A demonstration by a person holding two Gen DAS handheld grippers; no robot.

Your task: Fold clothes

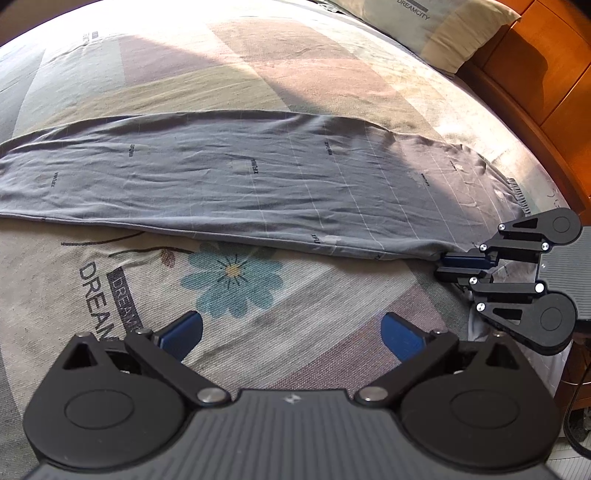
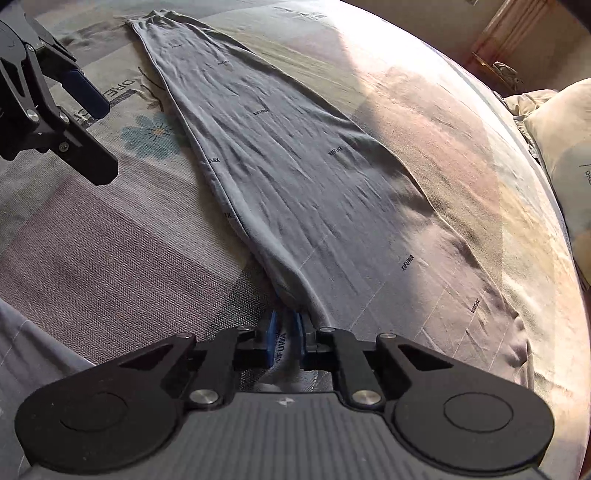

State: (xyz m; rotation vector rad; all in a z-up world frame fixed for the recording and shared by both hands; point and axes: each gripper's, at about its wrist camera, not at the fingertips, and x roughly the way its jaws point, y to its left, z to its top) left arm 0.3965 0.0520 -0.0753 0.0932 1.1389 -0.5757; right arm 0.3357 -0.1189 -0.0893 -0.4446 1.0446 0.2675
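While the grey garment [image 1: 229, 181] lies stretched in a long, narrow band across the patterned bedspread [image 1: 258, 85], the right gripper [image 2: 285, 334] pinches its near corner, blue pads pressed close with a fold of printed cloth between them. Its jaws stand nearly together. Beside the cloth's long edge, the left gripper [image 1: 291, 330] hovers over the bedspread's blue flower [image 1: 232, 278], fingers spread wide and holding nothing. A pillow [image 1: 436, 26] rests at the bed's far corner, against the wooden headboard [image 1: 535, 85].
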